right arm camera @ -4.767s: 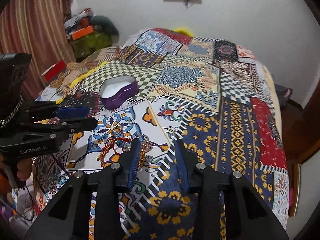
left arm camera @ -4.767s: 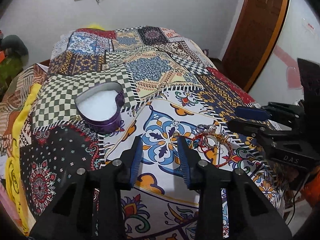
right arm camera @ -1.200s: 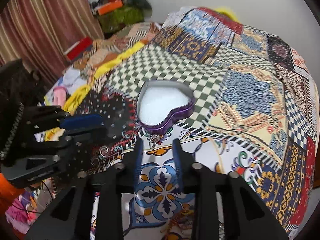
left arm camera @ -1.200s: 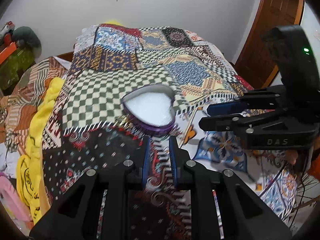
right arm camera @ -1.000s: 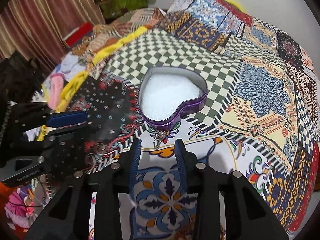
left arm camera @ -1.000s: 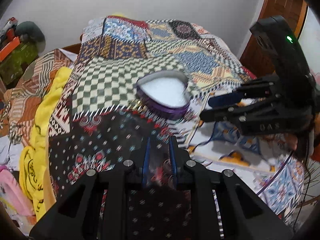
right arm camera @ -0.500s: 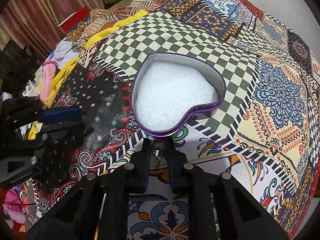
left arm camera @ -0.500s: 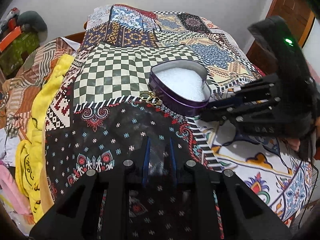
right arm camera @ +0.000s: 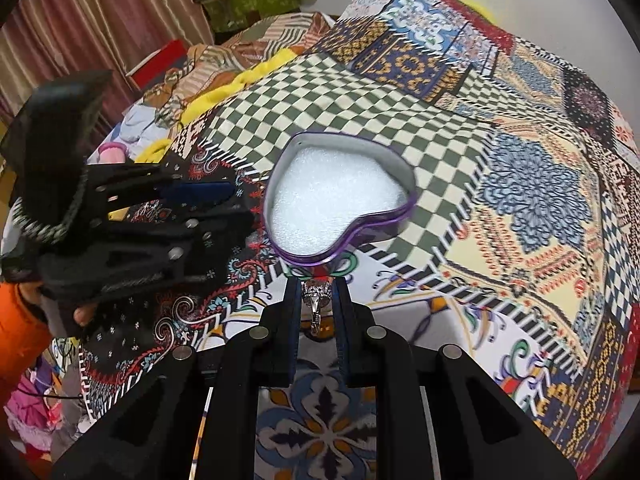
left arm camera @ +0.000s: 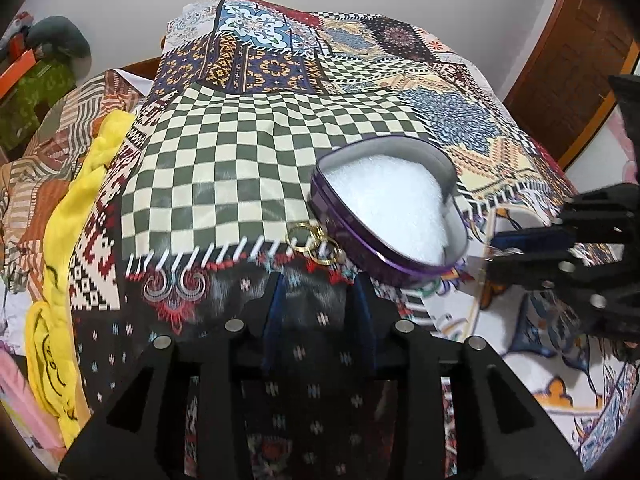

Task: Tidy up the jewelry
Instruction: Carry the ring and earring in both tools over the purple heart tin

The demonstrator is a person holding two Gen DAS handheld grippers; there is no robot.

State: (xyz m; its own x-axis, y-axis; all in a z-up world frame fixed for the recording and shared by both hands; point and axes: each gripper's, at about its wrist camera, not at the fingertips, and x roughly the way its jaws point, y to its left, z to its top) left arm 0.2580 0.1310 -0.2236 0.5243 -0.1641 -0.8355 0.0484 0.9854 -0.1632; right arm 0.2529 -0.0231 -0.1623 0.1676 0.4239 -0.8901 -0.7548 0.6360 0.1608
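Beside the heart tin (right arm camera: 340, 196), right fingers (right arm camera: 292, 312) pinch a silver earring (right arm camera: 316, 300); left fingers (left arm camera: 276, 312) spread.

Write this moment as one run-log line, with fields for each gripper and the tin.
left gripper: open, behind gold rings | right gripper: shut on silver earring | heart tin: open, white foam only

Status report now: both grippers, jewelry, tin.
Right hand-held gripper shut on silver earring. Left hand-held gripper open, empty. Purple heart-shaped tin clear; gold rings beside it.
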